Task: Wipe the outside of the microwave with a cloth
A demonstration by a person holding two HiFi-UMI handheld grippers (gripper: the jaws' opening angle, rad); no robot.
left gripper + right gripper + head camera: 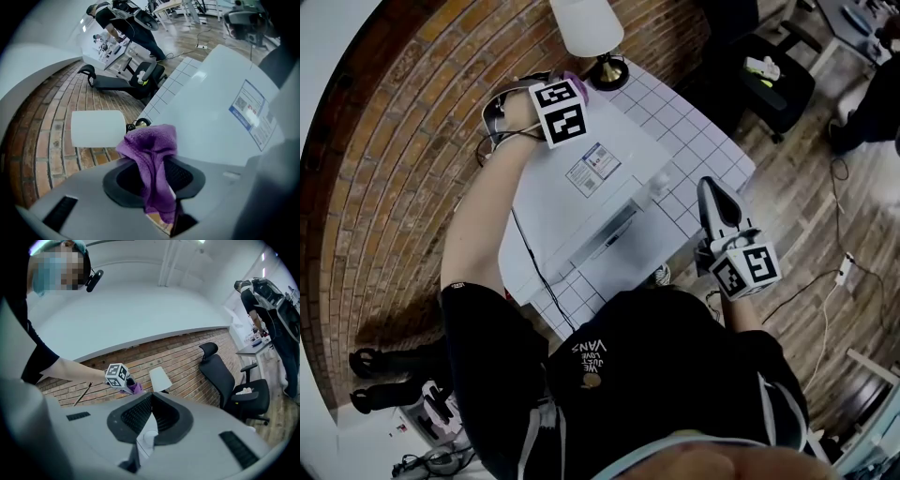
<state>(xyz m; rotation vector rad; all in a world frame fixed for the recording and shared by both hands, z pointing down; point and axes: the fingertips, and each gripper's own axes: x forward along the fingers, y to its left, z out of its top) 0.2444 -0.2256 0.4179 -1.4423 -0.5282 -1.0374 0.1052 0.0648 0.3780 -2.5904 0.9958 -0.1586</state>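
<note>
The white microwave (581, 187) stands on a white tiled table (703, 141), a printed label (593, 169) on its top. My left gripper (566, 92) is shut on a purple cloth (573, 79) at the microwave's far back corner, close to the lamp. In the left gripper view the cloth (150, 150) hangs bunched between the jaws, with the microwave's top (211, 117) to its right. Whether the cloth touches the microwave I cannot tell. My right gripper (710, 187) hovers over the table's right side, jaws shut and holding nothing. From the right gripper view (151, 401) the cloth (135, 388) shows far off.
A white-shaded lamp (586, 23) stands at the table's back corner against the brick wall (403, 141). A black cable (530, 253) runs down the microwave's left side. A black office chair (769, 80) sits to the right, a person (267, 310) beyond it. Cables lie on the wooden floor (825, 281).
</note>
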